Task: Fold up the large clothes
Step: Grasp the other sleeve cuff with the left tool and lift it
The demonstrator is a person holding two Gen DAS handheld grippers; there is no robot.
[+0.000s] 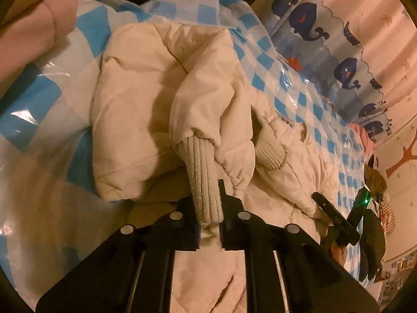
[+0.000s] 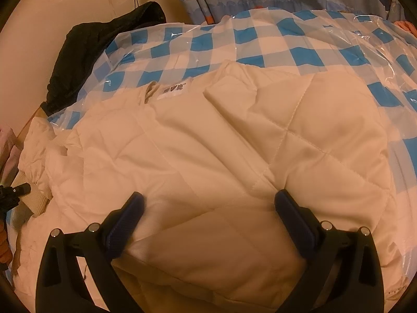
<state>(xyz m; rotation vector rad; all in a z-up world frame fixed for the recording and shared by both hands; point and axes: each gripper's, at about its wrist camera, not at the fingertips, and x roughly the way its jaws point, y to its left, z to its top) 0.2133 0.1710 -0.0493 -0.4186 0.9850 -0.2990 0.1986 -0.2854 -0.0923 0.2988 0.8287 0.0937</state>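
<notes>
Evidently the cream quilted jacket (image 1: 146, 99) lay spread over a bed, puffy and matte, with diamond stitching across its panels. Beneath it, a clear glossy plastic bag (image 1: 294, 83) covered blue-and-white checked bedding and caught the light in sharp creases.

Seen from the left wrist, the left tongs (image 1: 209, 208) were pressed together on a ribbed knit cuff (image 1: 202, 182), a grey-beige tube of fine vertical ribs at the end of a gathered sleeve. The sleeve bulged above it through the centre of the frame. A second ribbed cuff (image 1: 269, 154) sat just right of centre, tucked against the jacket body. At the lower right of that frame stood the other dark gripper with a green light, held in a black glove (image 1: 371, 247).

In the right wrist view, the right tongs (image 2: 209, 203) stood spread wide over the jacket at the bottom of the frame, their blue pads apart, with nothing pinched between them. A folded flap (image 2: 299, 135) of the jacket lay across the centre right. A white label (image 2: 174, 88) showed near the collar, in the upper middle.

A dark garment (image 2: 88, 52) was heaped at the upper left of the right wrist frame, against a pale wall. A whale-print curtain (image 1: 325, 41) hung along the upper right of the left wrist view. Pink fabric (image 1: 28, 31) edged that frame's upper left.
</notes>
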